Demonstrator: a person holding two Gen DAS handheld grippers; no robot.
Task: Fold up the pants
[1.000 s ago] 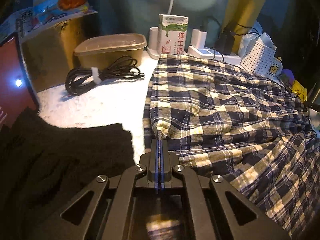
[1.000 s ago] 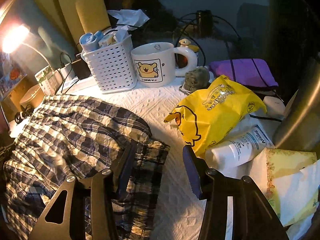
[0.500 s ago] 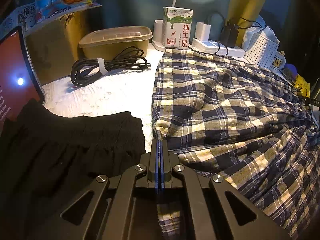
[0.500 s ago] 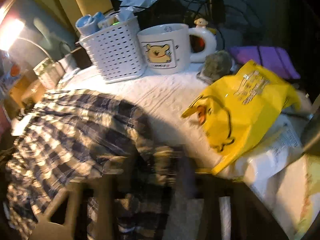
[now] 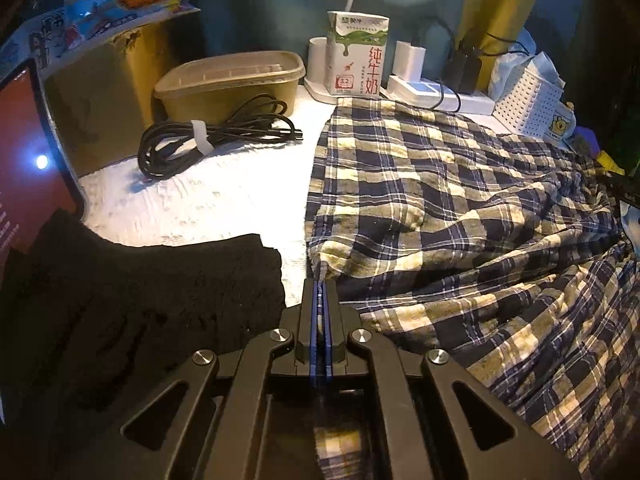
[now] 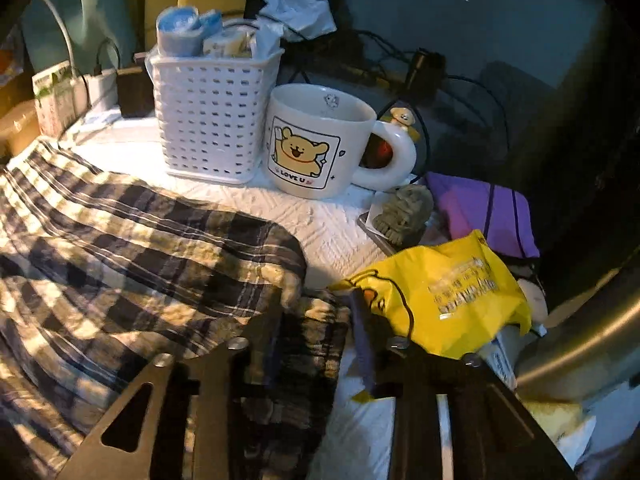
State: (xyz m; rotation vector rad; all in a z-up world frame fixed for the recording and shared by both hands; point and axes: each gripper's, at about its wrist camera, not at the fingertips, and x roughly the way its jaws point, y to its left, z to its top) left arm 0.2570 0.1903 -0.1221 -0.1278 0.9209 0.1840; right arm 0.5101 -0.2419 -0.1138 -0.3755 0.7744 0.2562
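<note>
The navy and cream plaid pants lie spread on the white textured tabletop. My left gripper is shut on the near left corner of the pants, cloth pinched between its blue pads. In the right wrist view the pants fill the left half. My right gripper is open, its fingers straddling the right end of the pants, with plaid cloth between them; the image there is blurred.
A black garment lies left of the pants. Coiled black cable, food box, milk carton and power strip stand behind. White basket, bear mug and yellow bag crowd the right end.
My right gripper has moved forward over the pants' right end, so cloth now lies between its open fingers. My left gripper stays shut on its corner and has shifted a little.
</note>
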